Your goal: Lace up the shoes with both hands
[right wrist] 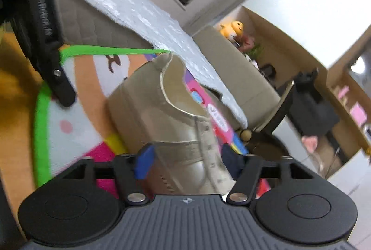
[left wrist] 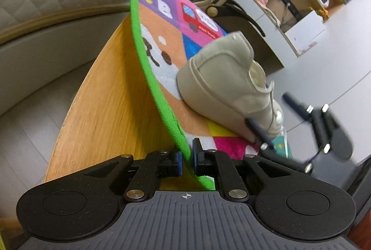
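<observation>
**Tongs at the shoe, both hands**

Both tongs are down at table level. Left tongs (left wrist: 187, 160): pads nearly together, with the green edge of the mat (left wrist: 160, 96) running through the slim gap; whether they pinch it I cannot tell. Right tongs (right wrist: 187, 163): fingers wide apart, straddling the laced front of the shoe (right wrist: 162, 115), not closed on it.

Largest first. Wooden table (left wrist: 109, 110) carries the mat, a bright cartoon print. On the mat sits one beige shoe, sole down. Seen from my left wrist, the shoe (left wrist: 218, 78) lies ahead and to the right, heel toward the far end of the mat, toe near my right tongs (left wrist: 301, 124), which show up blurred beside it. Long axis runs roughly away from my right hand, so that view looks straight along the eyelet rows toward the heel opening.

Lace (left wrist: 271, 108): a pale strand shows along the eyelets; blur hides how far it is threaded or whether it is tied.

Judgement: right hand is plainly nearer the lace; left stands off at the mat's edge.
</observation>
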The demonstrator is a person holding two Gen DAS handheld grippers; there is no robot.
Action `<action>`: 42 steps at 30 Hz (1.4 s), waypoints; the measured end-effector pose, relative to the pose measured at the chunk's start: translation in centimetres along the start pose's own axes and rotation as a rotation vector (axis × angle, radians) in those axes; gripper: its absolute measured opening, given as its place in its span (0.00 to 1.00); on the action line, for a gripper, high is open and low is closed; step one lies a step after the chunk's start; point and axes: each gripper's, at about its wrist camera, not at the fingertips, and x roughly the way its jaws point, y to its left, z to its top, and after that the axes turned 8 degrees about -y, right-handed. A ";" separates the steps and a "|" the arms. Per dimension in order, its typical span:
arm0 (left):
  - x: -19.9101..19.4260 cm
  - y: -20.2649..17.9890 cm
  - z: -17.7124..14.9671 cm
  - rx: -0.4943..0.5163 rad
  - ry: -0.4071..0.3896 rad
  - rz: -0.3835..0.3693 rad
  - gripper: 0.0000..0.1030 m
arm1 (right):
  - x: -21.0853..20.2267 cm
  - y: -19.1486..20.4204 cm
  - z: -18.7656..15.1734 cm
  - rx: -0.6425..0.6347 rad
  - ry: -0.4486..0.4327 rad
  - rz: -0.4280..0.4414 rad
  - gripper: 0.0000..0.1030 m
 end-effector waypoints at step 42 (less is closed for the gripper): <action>7.4 -6.6 6.2 0.423 0.070 0.015 1.00 | 5.4 -16.8 -15.3 1.462 0.217 0.172 0.81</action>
